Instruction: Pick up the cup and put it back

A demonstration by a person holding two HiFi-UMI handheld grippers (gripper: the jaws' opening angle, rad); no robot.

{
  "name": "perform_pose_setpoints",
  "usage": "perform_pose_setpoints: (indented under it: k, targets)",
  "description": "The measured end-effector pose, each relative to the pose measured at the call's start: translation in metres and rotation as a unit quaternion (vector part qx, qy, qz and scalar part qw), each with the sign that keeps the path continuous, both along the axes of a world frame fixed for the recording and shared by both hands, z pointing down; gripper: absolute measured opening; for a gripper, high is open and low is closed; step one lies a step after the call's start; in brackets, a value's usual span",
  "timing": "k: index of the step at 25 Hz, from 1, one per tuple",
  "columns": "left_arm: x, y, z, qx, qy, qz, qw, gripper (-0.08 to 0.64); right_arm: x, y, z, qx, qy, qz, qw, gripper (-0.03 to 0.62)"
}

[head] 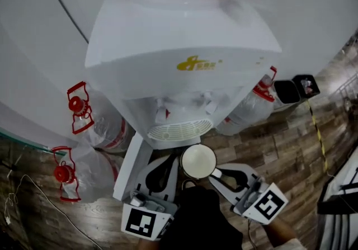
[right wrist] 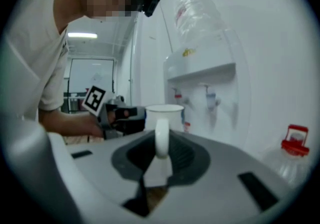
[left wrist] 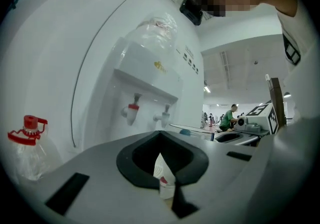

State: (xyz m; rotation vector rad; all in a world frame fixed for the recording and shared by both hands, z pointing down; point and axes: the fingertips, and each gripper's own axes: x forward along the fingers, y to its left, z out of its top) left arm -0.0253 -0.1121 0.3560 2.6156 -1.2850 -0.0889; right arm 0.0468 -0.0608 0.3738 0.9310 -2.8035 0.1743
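Note:
A white cup (head: 198, 161) hangs in the air just in front of the water dispenser's drip tray (head: 179, 130), below the taps. My right gripper (head: 215, 173) is shut on the cup's handle. In the right gripper view the handle (right wrist: 161, 138) stands upright between the jaws of the right gripper (right wrist: 161, 157), with the cup (right wrist: 164, 114) beyond it. My left gripper (head: 170, 168) sits close beside the cup on its left, apart from it. Its jaws are shut with nothing held, and the left gripper (left wrist: 167, 180) points at the red tap (left wrist: 132, 113) and the other tap (left wrist: 162, 116).
The white dispenser (head: 184, 47) stands against a white wall. Water bottles with red caps lie on the wooden floor at the left (head: 98, 123), lower left (head: 72, 179) and right (head: 251, 106). A black box (head: 296, 89) sits at the far right. A person bends over the grippers.

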Motion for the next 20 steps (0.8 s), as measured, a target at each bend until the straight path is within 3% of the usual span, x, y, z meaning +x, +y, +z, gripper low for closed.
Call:
perform_pose_setpoints:
  k: [20]
  targets:
    - [0.013,0.008,-0.297,-0.004,-0.039,0.007,0.9992,0.008,0.01,0.01,-0.298,-0.047,-0.029,0.0,0.998,0.074]
